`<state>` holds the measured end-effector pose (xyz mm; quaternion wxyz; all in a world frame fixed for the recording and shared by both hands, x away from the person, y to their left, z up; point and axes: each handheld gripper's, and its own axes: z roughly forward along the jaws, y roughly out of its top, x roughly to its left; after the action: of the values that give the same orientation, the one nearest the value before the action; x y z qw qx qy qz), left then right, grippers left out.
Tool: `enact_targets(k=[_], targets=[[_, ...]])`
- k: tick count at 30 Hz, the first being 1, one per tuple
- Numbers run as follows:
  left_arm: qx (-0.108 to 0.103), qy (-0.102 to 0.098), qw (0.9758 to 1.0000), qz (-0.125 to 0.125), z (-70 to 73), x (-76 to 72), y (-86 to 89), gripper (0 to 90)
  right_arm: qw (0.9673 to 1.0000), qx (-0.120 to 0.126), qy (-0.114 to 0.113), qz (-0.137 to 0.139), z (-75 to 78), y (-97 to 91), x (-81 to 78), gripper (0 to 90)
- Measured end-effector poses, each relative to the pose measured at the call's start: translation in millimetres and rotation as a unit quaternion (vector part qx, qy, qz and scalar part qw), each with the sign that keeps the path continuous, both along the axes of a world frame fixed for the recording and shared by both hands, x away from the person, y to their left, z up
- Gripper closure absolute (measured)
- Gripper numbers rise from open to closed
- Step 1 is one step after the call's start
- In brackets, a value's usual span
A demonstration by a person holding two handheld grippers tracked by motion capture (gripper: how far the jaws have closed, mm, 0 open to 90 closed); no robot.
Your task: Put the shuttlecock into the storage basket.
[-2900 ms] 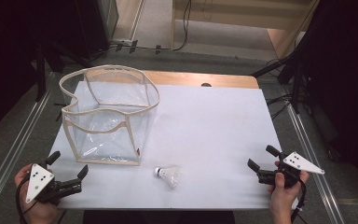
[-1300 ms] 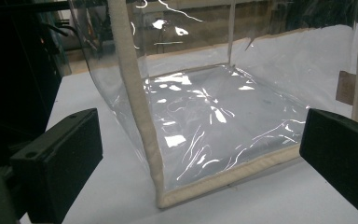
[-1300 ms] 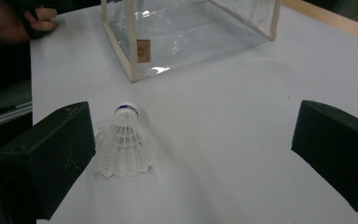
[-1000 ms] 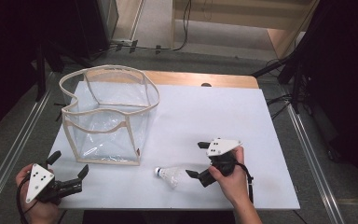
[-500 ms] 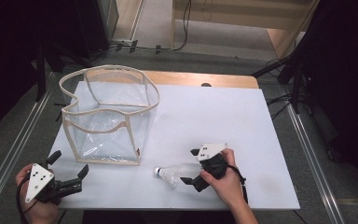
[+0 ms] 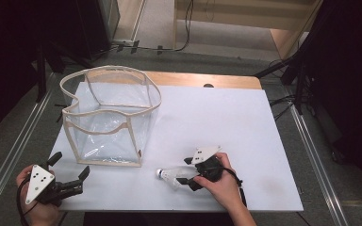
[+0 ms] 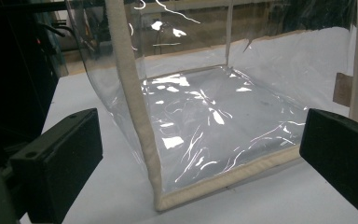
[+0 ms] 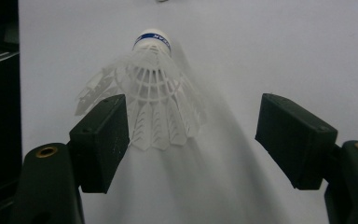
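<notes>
While the white plastic shuttlecock (image 6: 170, 175) lies on its side near the front of the white table (image 6: 226, 122), the right gripper (image 6: 188, 173) straddles its skirt, jaws just closing but not yet pinching. Nearby stands a clear plastic bag with beige trim (image 6: 106, 117); the left gripper (image 6: 68, 173) rests beside it, jaws spread.

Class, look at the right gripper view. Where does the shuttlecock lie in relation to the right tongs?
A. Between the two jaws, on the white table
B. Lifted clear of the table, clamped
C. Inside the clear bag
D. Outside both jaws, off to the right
A: in the right gripper view the shuttlecock lies on the white table between the jaws of the right tongs, its skirt by one jaw and a gap left to the other.
</notes>
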<state>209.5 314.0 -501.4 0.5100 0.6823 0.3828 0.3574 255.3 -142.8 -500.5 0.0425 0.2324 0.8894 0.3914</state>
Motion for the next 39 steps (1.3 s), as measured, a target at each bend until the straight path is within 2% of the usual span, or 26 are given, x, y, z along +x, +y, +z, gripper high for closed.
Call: enact_targets(k=[2,4,6,7,9,15,18,21,25,26,28,29,30,31,32,39], targets=[[0.000,0.000,1.0000,0.000,0.0,-0.1,0.0,0.0,0.9997,0.004,-0.012,-0.021,-1.1,4.5,-1.4,34.4],[0.000,0.000,1.0000,0.000,0.0,-0.2,0.0,0.0,0.9998,0.006,-0.012,-0.017,-3.1,7.4,-0.8,37.8],[-0.002,0.000,1.0000,0.000,-0.1,-0.3,-0.1,0.0,0.9997,-0.002,-0.013,-0.019,-4.1,9.1,-0.8,39.1],[-0.001,0.000,1.0000,0.000,0.0,-0.2,-0.1,0.0,0.9994,-0.016,-0.022,-0.023,-6.6,12.2,-1.5,40.2],[-0.001,0.000,1.0000,0.000,0.0,-0.3,-0.1,0.0,0.9994,-0.018,-0.019,-0.021,-8.2,13.9,-1.2,42.7],[0.000,0.000,1.0000,-0.001,0.0,-0.1,-0.2,0.0,0.9999,-0.007,-0.011,0.001,-12.2,20.9,1.4,54.1],[0.000,0.000,1.0000,0.000,-0.1,-0.1,-0.2,0.0,0.9999,0.005,0.002,0.010,-14.6,24.2,3.1,57.4],[0.001,0.000,1.0000,-0.001,-0.1,-0.1,-0.3,0.0,0.9999,0.008,0.004,0.013,-15.9,26.1,4.3,57.7],[0.000,0.000,1.0000,0.000,-0.1,-0.1,-0.3,0.0,0.9995,0.019,0.010,0.024,-16.9,28.9,4.9,63.9],[0.001,0.000,1.0000,-0.001,-0.1,-0.2,-0.4,0.0,0.9991,0.027,0.015,0.029,-17.9,29.9,5.1,68.5],[0.002,0.000,1.0000,0.000,0.0,-0.2,-0.4,0.0,0.9990,0.028,0.014,0.033,-17.6,30.2,4.4,75.8],[0.001,0.000,1.0000,-0.001,-0.1,-0.2,-0.4,0.0,0.9990,0.028,0.014,0.033,-17.6,30.2,4.4,75.8],[0.001,0.000,1.0000,-0.001,-0.1,-0.2,-0.4,0.0,0.9986,0.035,0.013,0.039,-16.7,30.0,3.5,80.7],[0.001,0.000,1.0000,-0.001,-0.1,-0.2,-0.4,0.0,0.9986,0.035,0.013,0.039,-16.7,30.0,3.5,80.7],[0.001,0.000,1.0000,-0.001,0.0,-0.2,-0.3,0.0,0.9984,0.040,0.008,0.040,-15.2,29.6,2.5,84.3],[-0.001,-0.001,1.0000,0.002,-0.2,-0.6,-0.3,0.0,0.9984,0.052,-0.008,0.022,-10.0,26.1,0.1,85.2]])
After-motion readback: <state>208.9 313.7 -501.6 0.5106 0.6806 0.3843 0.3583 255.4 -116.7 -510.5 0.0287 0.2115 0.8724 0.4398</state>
